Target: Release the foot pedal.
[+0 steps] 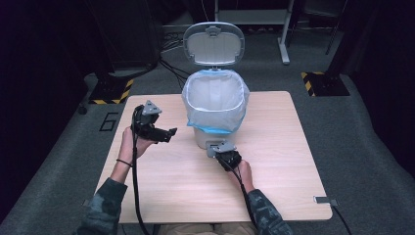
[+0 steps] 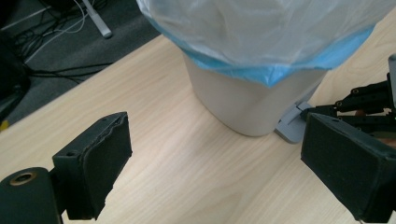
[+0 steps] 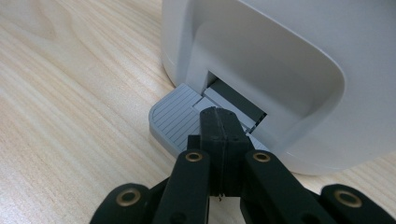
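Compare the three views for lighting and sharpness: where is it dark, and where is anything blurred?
High view: the table is brightly lit, the surrounding floor falls into deep shadow. Left gripper view: the bin liner looks soft and washed out up close. Right gripper view: the pedal is sharp, evenly lit, without glare.

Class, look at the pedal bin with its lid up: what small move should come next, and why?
Probably keep the right hand-held gripper pressed, jaws shut, on the grey pedal, since the lid stands open. Meanwhile the left hand-held gripper, open and holding nothing, could ease toward the bag lining the bin.
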